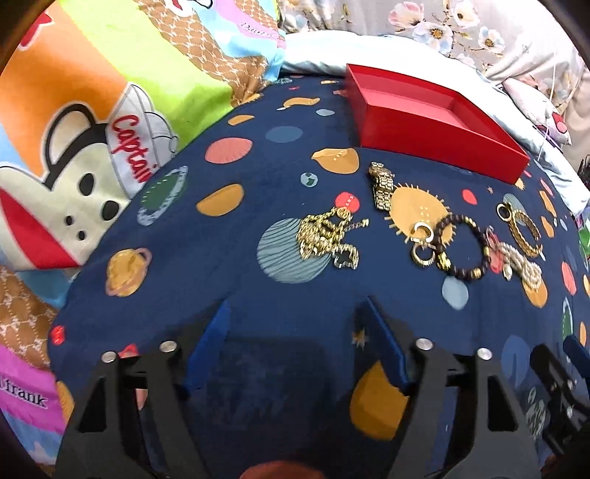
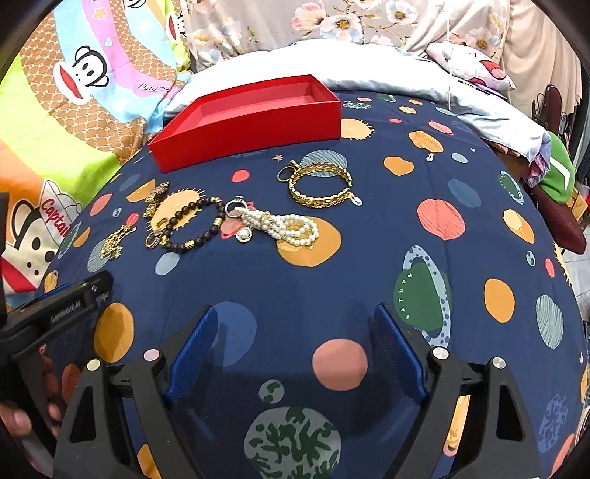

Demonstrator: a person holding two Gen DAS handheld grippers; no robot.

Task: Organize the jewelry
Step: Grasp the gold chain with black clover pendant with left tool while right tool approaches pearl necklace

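Jewelry lies in a loose row on a navy planet-print bedspread (image 2: 295,280). A tangled gold chain (image 1: 326,235) sits ahead of my left gripper (image 1: 297,307), which is open with nothing between its blue fingers. Beside the chain lie a gold watch band (image 1: 381,186), small hoops (image 1: 422,241) and a dark bead bracelet (image 1: 462,247). In the right wrist view a pearl strand (image 2: 284,224) and a gold chain bangle (image 2: 320,186) lie ahead of my right gripper (image 2: 297,313), also open and holding nothing. An open red box (image 2: 250,121) stands behind the jewelry, nothing visible inside.
A bright cartoon-monkey quilt (image 1: 92,121) is piled to the left. A pale blue pillow (image 2: 350,62) and floral bedding (image 1: 461,29) lie behind the red box (image 1: 435,118). The left gripper's body (image 2: 55,317) and a hand show at the right view's left edge.
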